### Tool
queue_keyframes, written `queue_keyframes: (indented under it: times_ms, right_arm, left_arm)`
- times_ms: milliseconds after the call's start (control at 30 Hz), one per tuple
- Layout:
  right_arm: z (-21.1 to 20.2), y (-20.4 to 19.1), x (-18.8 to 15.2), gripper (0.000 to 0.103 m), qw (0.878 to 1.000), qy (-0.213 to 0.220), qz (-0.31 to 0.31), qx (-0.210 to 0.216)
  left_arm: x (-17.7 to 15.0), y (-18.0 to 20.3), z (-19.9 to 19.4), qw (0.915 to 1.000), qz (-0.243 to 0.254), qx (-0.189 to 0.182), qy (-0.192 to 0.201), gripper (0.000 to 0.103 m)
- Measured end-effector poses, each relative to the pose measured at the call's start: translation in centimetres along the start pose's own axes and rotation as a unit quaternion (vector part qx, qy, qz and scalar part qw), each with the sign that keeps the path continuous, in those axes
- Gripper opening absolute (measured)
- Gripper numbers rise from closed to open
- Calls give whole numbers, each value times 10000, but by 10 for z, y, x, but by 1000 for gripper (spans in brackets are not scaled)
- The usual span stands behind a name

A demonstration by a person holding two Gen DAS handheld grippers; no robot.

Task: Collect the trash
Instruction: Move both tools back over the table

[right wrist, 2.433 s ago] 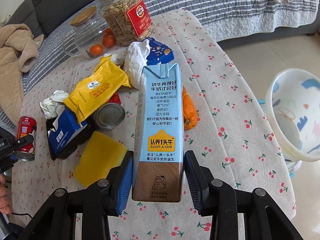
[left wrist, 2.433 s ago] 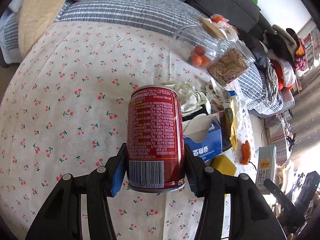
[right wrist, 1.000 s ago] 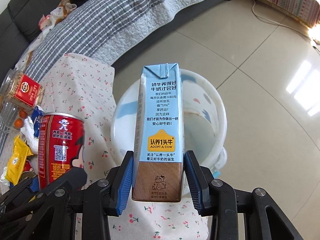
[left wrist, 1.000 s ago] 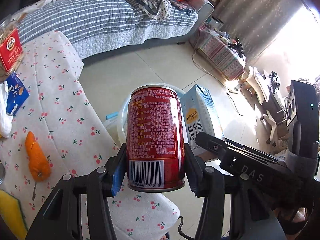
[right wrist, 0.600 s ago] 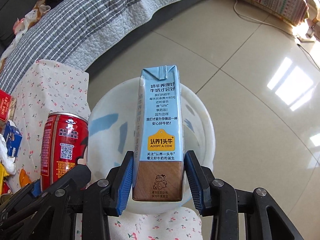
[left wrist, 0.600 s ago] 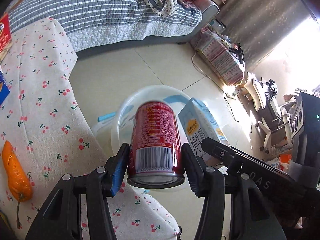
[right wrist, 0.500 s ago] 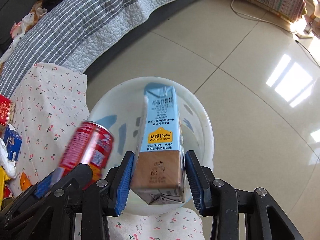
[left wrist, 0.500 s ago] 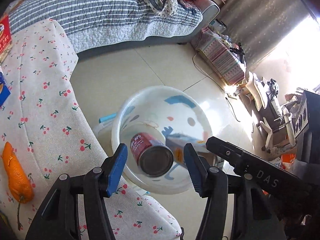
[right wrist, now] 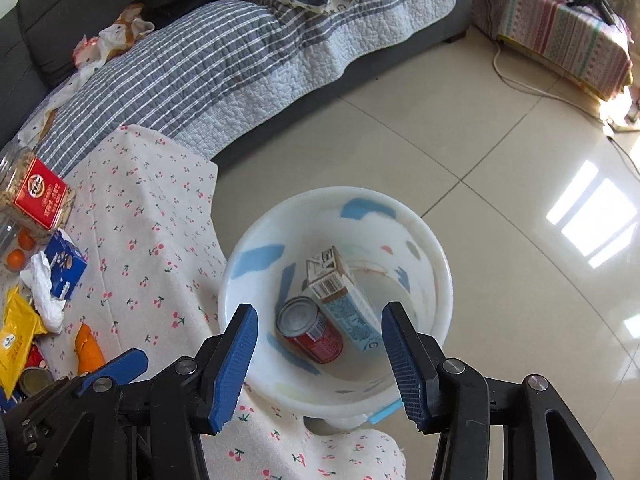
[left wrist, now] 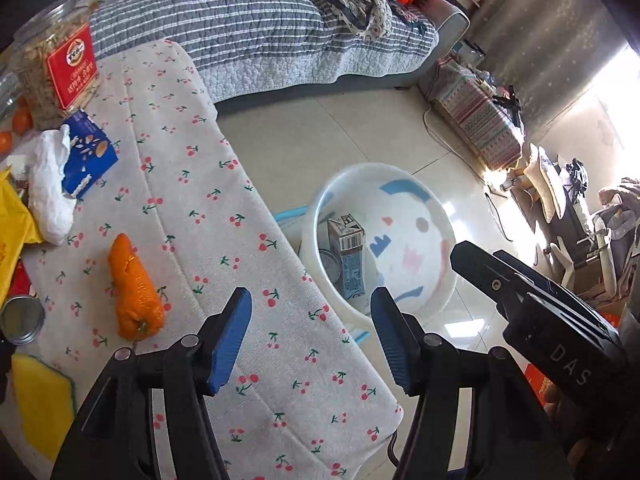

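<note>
In the left wrist view, the left hand-held gripper (left wrist: 310, 326) is seen with its jaws apart and nothing between them; they have just been opening. Beyond it, on the floor to the right of the bench (left wrist: 192, 184), a white bin (left wrist: 436, 220) holds a milk carton (left wrist: 347, 248). On the bench, at the left, more trash is left: an orange wrapper (left wrist: 134, 288), a crumpled tissue (left wrist: 50, 188), a blue box (left wrist: 90, 156) and a tin lid (left wrist: 22, 320).

In the right wrist view, the right hand-held gripper (right wrist: 318, 354) is shown with its jaws spread and empty, having just been opening, above the bin (right wrist: 440, 264). The carton (right wrist: 342, 300) is lying tilted against a red can (right wrist: 310, 330) inside.

The wrapper is judged light, soft and crinkly, likely to slip; it is best pinched across its middle. The tissue should compress easily anywhere.
</note>
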State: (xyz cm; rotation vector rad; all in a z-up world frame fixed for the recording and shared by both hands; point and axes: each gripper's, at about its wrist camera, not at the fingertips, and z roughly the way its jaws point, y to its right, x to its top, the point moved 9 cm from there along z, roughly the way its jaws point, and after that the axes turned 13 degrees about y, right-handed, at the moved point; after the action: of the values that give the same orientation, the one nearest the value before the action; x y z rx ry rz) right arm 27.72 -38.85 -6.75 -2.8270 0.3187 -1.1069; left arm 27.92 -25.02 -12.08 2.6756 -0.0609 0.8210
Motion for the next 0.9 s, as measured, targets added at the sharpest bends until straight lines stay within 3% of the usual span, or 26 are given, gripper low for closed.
queue_keyframes:
  times_ms: [200, 433, 600, 700, 800, 900]
  right_arm:
    - [-17, -61, -21, 65, 9967, 201, -778, 126]
    - [-41, -139, -48, 72, 9832, 433, -1679, 575]
    - [-58, -179, -65, 79, 9743, 574, -2019, 817]
    - [-69, -211, -87, 81, 9623, 526, -2405, 1154]
    - [-76, -232, -104, 81, 9520, 533, -2712, 1317]
    - [-76, -233, -107, 85, 9530, 510, -2653, 1372]
  left_arm:
    - [-7, -67, -50, 9978, -298, 596, 57, 65]
    - [-22, -142, -122, 9923, -528, 1039, 416, 67]
    - [-48, -196, -162, 9863, -1045, 1155, 543, 69]
    - [-65, -220, -174, 9831, -1287, 1180, 555, 70]
    - [-81, -233, -175, 9815, -1438, 1181, 460, 70]
    - [-93, -233, -168, 9844, -1359, 1065, 344, 70]
